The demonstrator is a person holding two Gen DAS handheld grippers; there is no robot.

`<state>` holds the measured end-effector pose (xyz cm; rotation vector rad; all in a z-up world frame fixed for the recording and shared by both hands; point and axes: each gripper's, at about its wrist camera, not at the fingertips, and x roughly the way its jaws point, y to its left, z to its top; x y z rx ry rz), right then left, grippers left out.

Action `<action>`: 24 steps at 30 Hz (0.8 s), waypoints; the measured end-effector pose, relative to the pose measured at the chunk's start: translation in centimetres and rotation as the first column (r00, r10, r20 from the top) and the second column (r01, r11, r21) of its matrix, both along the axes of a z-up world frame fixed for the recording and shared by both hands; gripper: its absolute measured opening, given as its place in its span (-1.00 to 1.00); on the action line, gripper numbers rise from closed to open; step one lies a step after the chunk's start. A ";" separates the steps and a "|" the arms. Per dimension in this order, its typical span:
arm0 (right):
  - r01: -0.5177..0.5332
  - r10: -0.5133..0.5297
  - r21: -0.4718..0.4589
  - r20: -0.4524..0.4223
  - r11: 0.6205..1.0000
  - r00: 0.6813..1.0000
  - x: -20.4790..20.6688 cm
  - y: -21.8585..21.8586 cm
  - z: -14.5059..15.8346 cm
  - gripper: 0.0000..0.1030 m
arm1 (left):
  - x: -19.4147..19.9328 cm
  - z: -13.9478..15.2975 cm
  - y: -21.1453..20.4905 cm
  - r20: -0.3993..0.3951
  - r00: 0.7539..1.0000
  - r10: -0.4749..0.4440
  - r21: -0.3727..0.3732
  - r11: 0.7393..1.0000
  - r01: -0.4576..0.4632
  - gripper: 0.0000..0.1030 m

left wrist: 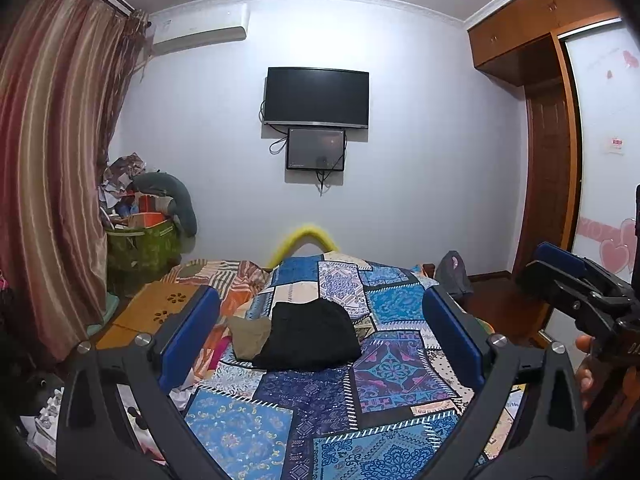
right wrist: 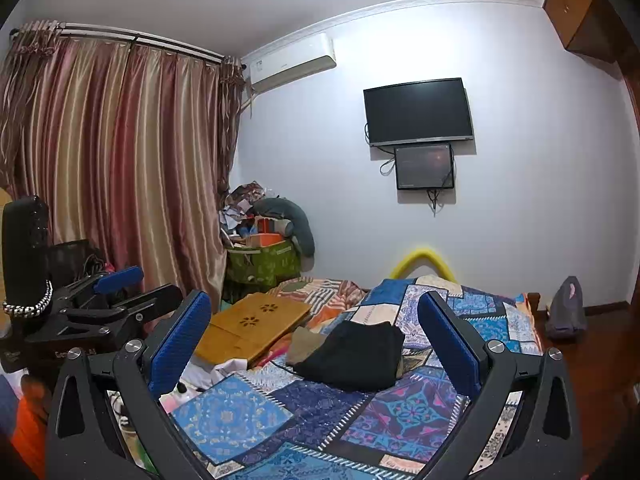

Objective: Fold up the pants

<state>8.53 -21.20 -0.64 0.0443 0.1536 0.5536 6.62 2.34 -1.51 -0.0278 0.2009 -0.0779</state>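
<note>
Black pants [left wrist: 310, 336] lie folded in a compact pile on the patchwork bedspread [left wrist: 280, 412], ahead of both grippers. They also show in the right wrist view [right wrist: 354, 356]. A tan folded garment [left wrist: 250, 336] lies against their left side, also seen in the right wrist view [right wrist: 306, 344]. My left gripper [left wrist: 320, 324] is open and empty, held above the bed short of the pants. My right gripper [right wrist: 314, 340] is open and empty too. Each gripper shows in the other's view, the right one [left wrist: 560, 280] and the left one [right wrist: 116, 292].
A wooden lap tray [right wrist: 256, 324] lies on the bed's left side, with loose clutter [right wrist: 208, 376] in front of it. A green bin [right wrist: 264, 264] piled with items stands by the curtain [right wrist: 120, 168]. A grey bag [right wrist: 568, 308] sits on the floor at right. A wardrobe [left wrist: 548, 152] stands right.
</note>
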 end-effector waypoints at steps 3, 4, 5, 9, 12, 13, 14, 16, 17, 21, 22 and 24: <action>0.001 -0.001 -0.002 -0.004 1.000 1.000 0.0 0.0 0.1 1.00 | -0.1 -0.1 -0.1 -0.002 1.000 -0.004 -0.001 1.000 0.004 0.99; 0.003 -0.003 -0.003 -0.004 1.000 1.000 0.0 0.0 0.1 1.00 | 0.0 -0.1 -0.1 -0.006 1.000 -0.012 -0.007 1.000 0.011 0.99; 0.004 -0.004 -0.005 -0.004 1.000 1.000 0.0 0.0 0.1 1.00 | 0.0 -0.2 -0.1 -0.007 1.000 -0.014 -0.011 1.000 0.014 0.99; 0.004 -0.004 -0.005 -0.010 1.000 1.000 0.0 0.0 0.2 1.00 | 0.1 -0.2 -0.1 -0.007 1.000 -0.011 -0.006 1.000 0.011 0.99; 0.003 -0.003 -0.006 -0.012 1.000 1.000 -0.1 0.1 0.3 1.00 | 0.1 -0.2 -0.1 -0.009 1.000 -0.013 -0.007 1.000 0.013 0.99; 0.004 -0.004 -0.005 -0.012 1.000 1.000 -0.1 0.1 0.2 1.00 | 0.1 -0.3 -0.1 -0.010 1.000 -0.013 -0.006 1.000 0.013 0.99; 0.004 -0.004 -0.005 -0.012 1.000 1.000 -0.1 0.1 0.2 1.00 | 0.1 -0.3 -0.1 -0.010 1.000 -0.011 -0.005 1.000 0.011 0.99; 0.006 -0.006 -0.005 -0.014 1.000 1.000 -0.2 0.1 0.2 1.00 | 0.1 -0.3 -0.1 -0.011 1.000 -0.015 -0.003 1.000 0.015 0.99; 0.006 -0.006 -0.003 -0.014 1.000 1.000 -0.2 0.0 0.2 1.00 | 0.2 -0.2 -0.1 -0.013 1.000 -0.019 -0.004 1.000 0.019 0.99; 0.006 -0.006 0.006 -0.016 1.000 1.000 -0.3 -0.2 0.2 1.00 | 0.1 -0.2 -0.1 -0.012 1.000 -0.021 -0.002 1.000 0.021 0.99; 0.007 -0.007 0.007 -0.017 1.000 1.000 -0.3 -0.2 0.2 1.00 | 0.1 -0.3 -0.1 -0.012 1.000 -0.022 -0.002 1.000 0.022 0.99; 0.006 -0.006 0.010 -0.019 1.000 1.000 -0.4 -0.2 0.2 1.00 | 0.1 -0.2 -0.1 -0.012 1.000 -0.021 -0.001 1.000 0.021 0.99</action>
